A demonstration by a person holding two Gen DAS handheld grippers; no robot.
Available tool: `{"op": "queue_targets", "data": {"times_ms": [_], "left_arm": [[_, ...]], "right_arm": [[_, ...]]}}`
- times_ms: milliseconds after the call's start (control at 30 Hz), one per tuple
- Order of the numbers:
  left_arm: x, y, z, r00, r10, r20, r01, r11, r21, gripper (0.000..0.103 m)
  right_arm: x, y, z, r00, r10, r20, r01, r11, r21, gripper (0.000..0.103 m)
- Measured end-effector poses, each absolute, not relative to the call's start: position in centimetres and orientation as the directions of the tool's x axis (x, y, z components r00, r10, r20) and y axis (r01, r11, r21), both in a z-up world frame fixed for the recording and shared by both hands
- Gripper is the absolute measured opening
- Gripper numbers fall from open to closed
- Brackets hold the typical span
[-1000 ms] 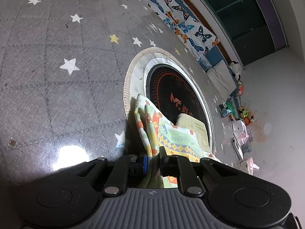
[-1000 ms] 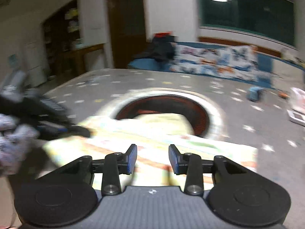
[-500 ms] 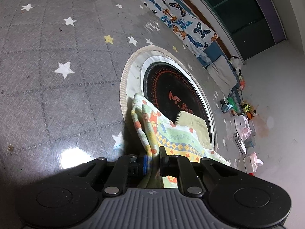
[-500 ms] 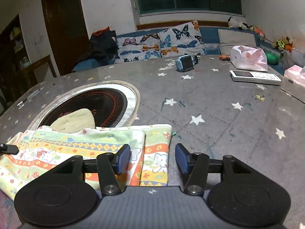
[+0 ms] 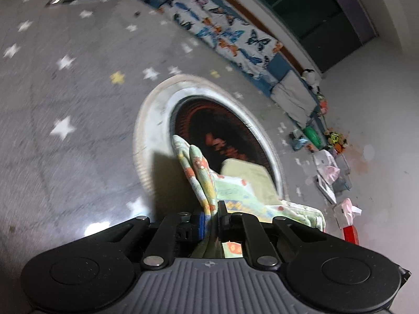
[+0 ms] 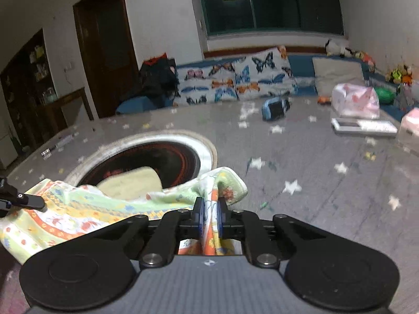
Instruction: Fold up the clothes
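I hold a patterned cloth (image 6: 78, 209) by two ends over a star-printed table (image 5: 65, 91). My left gripper (image 5: 210, 218) is clamped on one bunched edge; my right gripper (image 6: 208, 213) is pinched tight on the opposite edge. In the right view the cloth's long axis runs from my fingers toward nine o'clock, where the left tongs' tip shows. It sags across a round dark inset (image 6: 157, 157) at eleven o'clock.

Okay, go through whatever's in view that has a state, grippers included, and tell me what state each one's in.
left gripper: shut on the patterned cloth
right gripper: shut on the same cloth
patterned cloth: pinched at both ends, bunched between them
yellow-green cloth: folded, lying on the round inset
door: closed
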State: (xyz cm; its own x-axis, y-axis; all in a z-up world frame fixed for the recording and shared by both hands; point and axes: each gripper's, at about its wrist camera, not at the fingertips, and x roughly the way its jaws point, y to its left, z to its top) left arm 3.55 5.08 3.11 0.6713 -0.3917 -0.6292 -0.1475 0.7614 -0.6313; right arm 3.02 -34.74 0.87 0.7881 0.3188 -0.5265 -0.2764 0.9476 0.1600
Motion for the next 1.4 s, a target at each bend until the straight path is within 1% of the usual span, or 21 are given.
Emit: {"op": "queue_targets", "data": {"times_ms": [167, 367, 600, 867, 1200, 1400], "left_arm": [[5.0, 2.4, 5.2, 0.675, -0.420, -0.607, -0.068, 0.784, -0.617, 0.009], [7.7, -1.9, 6.9, 0.664, -0.461, -0.589, 0.018, 0.797, -0.604, 0.009], [11.4, -7.4, 7.4, 0.630, -0.487, -0.605, 0.091, 0.820, -0.565, 0.009], [14.4, -11.2, 6.2, 0.596, -0.473, -0.649, 0.120, 0.851, -0.511, 0.009], [16.1, -12.0, 3.8, 0.566, -0.415, -0.712, 0.088, 0.890, -0.448, 0.009], [16.0, -11.9, 3.3, 0.560, -0.387, -0.732, 0.081, 0.905, -0.417, 0.011]], "right_arm": [[2.6, -35.8, 3.2, 0.825, 0.289, -0.485, -0.259, 0.957, 0.129, 0.008], [3.3, -39.1, 5.3, 0.870, 0.200, -0.451, -0.181, 0.980, 0.086, 0.008], [4.1, -42.7, 6.3, 0.889, 0.114, -0.443, -0.105, 0.993, 0.044, 0.008], [5.1, -45.7, 5.0, 0.877, 0.060, -0.476, -0.041, 0.998, 0.049, 0.008], [6.3, -47.3, 2.2, 0.842, 0.016, -0.539, 0.014, 0.999, 0.052, 0.009], [6.9, -47.9, 1.2, 0.819, -0.013, -0.573, 0.042, 0.998, 0.038, 0.012]]}}
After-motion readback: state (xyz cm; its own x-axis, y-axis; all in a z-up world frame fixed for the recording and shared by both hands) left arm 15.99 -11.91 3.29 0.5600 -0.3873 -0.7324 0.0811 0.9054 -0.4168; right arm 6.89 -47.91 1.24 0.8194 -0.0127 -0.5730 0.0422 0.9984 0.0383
